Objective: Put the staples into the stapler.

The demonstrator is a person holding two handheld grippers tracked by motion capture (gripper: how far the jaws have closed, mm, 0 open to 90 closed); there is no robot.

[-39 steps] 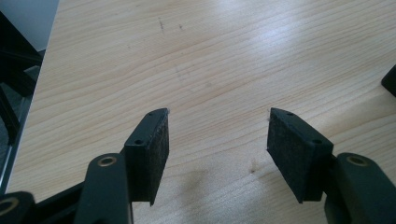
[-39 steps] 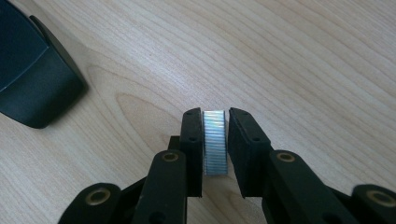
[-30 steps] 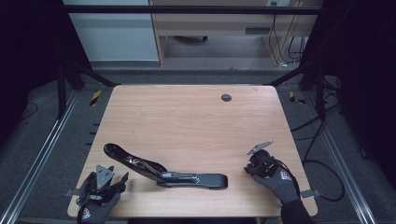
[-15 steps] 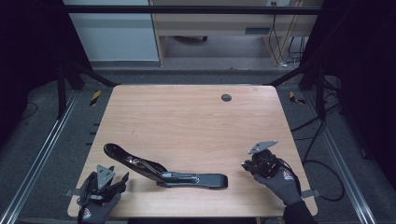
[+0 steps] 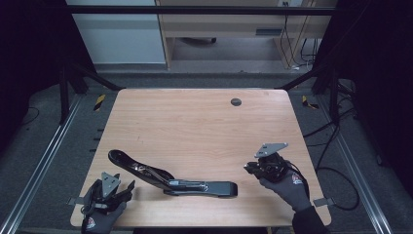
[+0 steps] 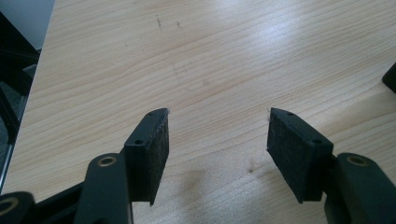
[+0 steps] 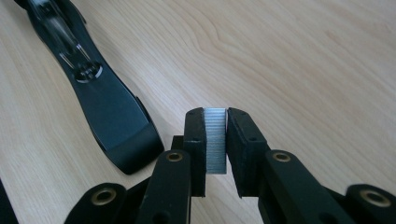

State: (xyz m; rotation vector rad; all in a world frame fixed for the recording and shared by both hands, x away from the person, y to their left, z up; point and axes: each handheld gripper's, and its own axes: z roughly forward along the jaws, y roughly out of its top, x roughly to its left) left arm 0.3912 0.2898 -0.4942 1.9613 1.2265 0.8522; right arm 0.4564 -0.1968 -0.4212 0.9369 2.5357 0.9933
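Note:
A black stapler (image 5: 173, 180) lies swung open on the wooden table (image 5: 195, 122) near its front edge, its top arm raised toward the left. Its flat end (image 7: 112, 116) lies just left of my right gripper (image 7: 215, 114), which is shut on a short silver strip of staples (image 7: 215, 140). In the high view the right gripper (image 5: 251, 167) hovers above the table, right of the stapler, pointing left. My left gripper (image 5: 127, 187) rests at the front left corner, open, its pads (image 6: 159, 140) apart with bare wood between them (image 6: 217, 116).
A small round black grommet (image 5: 235, 102) sits in the far part of the table. A dark corner of the stapler (image 6: 391, 77) shows at the right edge of the left gripper view. Metal rails and cables run along both sides of the table.
My right gripper has risen a little off the table with the staple strip in it. The left gripper and the stapler have stayed put.

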